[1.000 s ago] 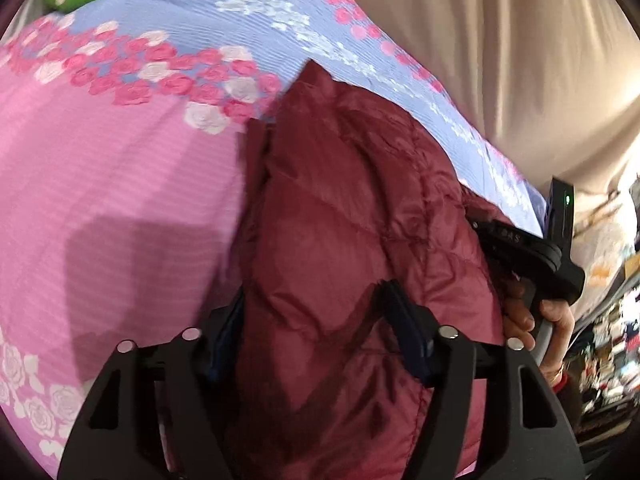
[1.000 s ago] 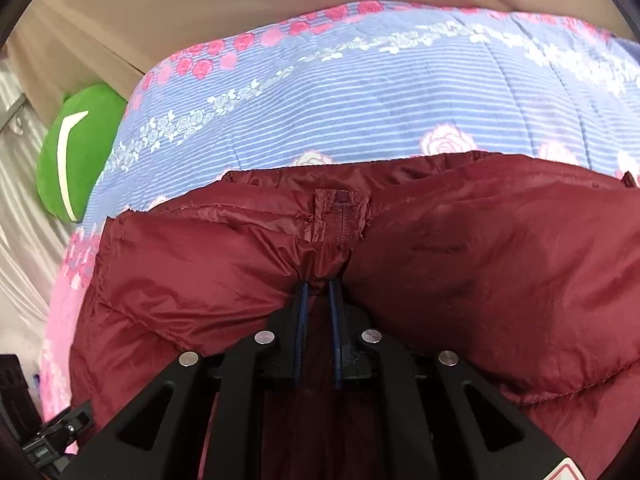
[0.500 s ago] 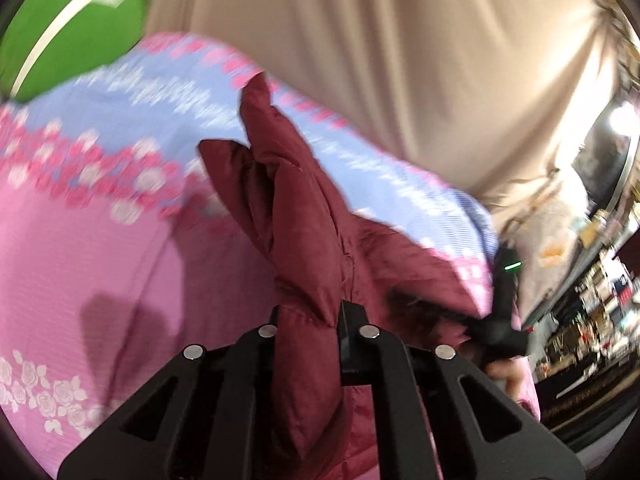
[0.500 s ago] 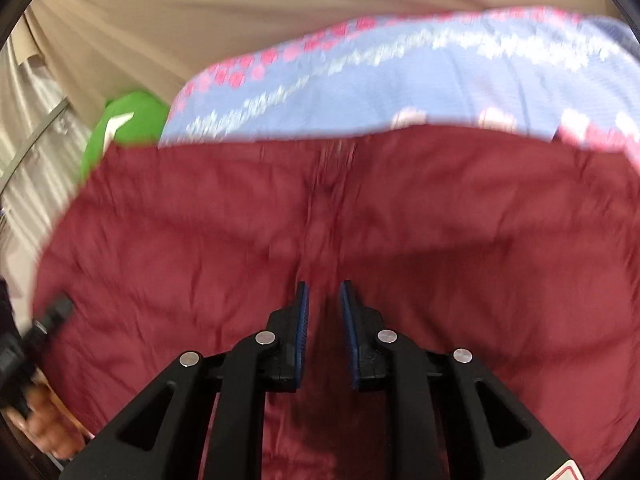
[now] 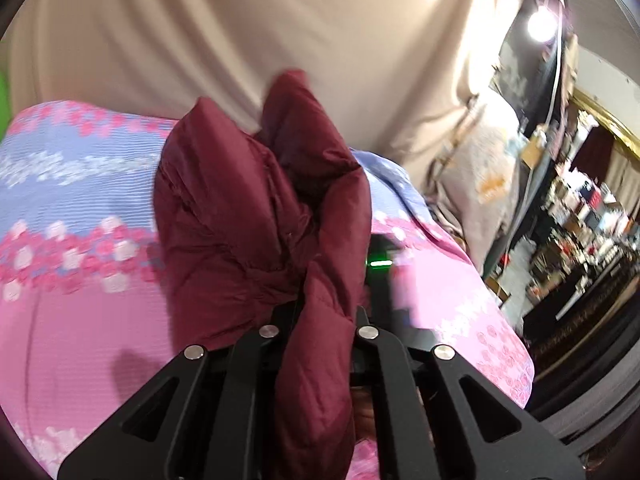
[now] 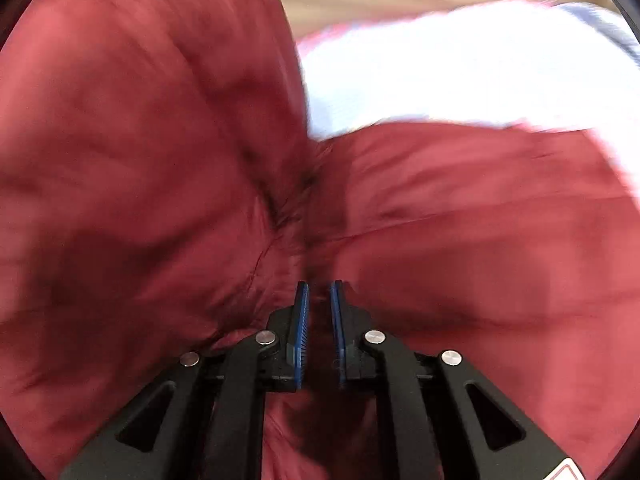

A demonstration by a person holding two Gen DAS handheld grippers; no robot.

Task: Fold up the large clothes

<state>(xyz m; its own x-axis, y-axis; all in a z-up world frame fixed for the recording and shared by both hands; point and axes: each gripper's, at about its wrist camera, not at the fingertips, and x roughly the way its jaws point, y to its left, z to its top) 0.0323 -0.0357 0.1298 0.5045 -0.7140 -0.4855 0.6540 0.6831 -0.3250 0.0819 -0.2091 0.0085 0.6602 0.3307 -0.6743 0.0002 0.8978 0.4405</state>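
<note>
**Jacket lifted off the bed, fold not yet laid**

The left gripper point(image 5: 322, 320) is clamped on a thick ridge of the maroon puffer jacket point(image 5: 256, 216), the padded cloth bulging up between its black fingers and spilling down over them. The right gripper point(image 6: 319, 312) has its blue pads point(image 6: 302, 320) drawn close together with a thin pinch of the same jacket point(image 6: 160, 160) between them; it appears to be gripping a seam or edge, though blur makes the exact spot hard to read.

Outward from both grips, the jacket is bunched and raised, its upper lobes standing in front of the beige curtain point(image 5: 200, 32) rather than lying flat. In the left view it hangs above the middle of the floral quilt point(image 5: 80, 288), toward the quilt's far edge. In the right view it fills nearly the whole frame, with only a pale strip of quilt point(image 6: 460, 64) beyond it.

By my reading the task is early to midway: the garment is gathered and held at two points, but no neat fold rests on the quilt. Laying it down, flattening it and doubling it over remain.
</note>
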